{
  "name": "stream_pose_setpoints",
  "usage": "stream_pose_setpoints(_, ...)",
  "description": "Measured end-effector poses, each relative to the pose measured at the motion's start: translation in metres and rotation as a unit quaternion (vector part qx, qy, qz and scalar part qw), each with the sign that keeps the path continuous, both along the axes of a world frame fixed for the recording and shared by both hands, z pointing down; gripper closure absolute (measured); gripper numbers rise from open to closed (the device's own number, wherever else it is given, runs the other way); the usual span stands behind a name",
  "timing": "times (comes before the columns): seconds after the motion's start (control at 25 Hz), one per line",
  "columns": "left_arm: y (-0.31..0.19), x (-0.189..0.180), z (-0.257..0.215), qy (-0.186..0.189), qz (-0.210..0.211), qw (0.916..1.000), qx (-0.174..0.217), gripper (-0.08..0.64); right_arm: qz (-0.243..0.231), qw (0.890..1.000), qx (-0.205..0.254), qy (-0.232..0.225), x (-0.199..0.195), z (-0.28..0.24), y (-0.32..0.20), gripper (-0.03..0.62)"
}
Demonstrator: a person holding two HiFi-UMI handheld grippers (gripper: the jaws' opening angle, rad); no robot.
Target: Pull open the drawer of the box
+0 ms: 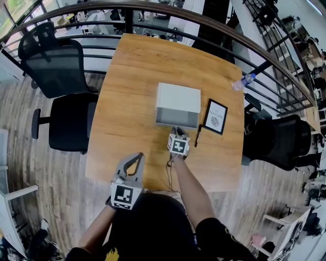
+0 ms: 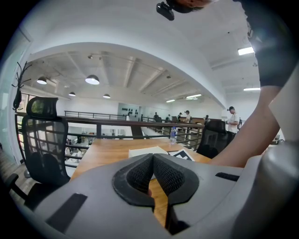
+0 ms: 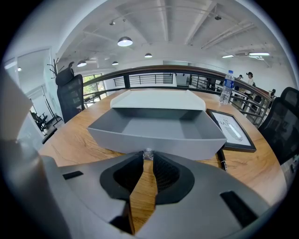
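A white box [image 1: 178, 98] stands mid-table with its grey drawer [image 1: 175, 118] slid out toward me. In the right gripper view the drawer [image 3: 159, 133] is empty and sticks out well in front of the box [image 3: 159, 99]. A small clear knob [image 3: 148, 154] sits on the drawer's front. My right gripper [image 3: 148, 157] is shut on that knob, and in the head view the right gripper [image 1: 177, 131] meets the drawer front. My left gripper [image 1: 138, 155] hovers near the table's front edge, apart from the box. Its pads [image 2: 161, 168] meet at the tips with nothing between them.
A black picture frame [image 1: 216, 116] lies right of the box, with a dark pen [image 1: 197, 135] beside it. A water bottle [image 1: 243, 81] lies at the table's right edge. Black office chairs [image 1: 66, 97] stand left and right. A railing [image 1: 153, 10] curves behind the table.
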State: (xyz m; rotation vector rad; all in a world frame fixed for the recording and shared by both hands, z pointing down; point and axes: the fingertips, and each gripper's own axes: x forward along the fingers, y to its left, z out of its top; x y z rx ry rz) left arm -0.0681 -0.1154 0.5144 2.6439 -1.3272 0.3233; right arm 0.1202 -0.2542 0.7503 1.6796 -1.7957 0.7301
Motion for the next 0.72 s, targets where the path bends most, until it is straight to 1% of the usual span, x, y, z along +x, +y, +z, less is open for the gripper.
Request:
stream_pose_setpoints(0.36,0.003,-0.005,-0.002,0.001,-0.003,1.0,0.004,0.545,0.0,1.0,-0.008,0.002,0.002,0.002,0.013,0.532)
stream_pose_setpoints(0.72,0.01,0.0,-0.006,0.0,0.009,0.9999,0.004,0.545,0.001,1.0,-0.01,0.002,0.0,0.0,0.024,0.532)
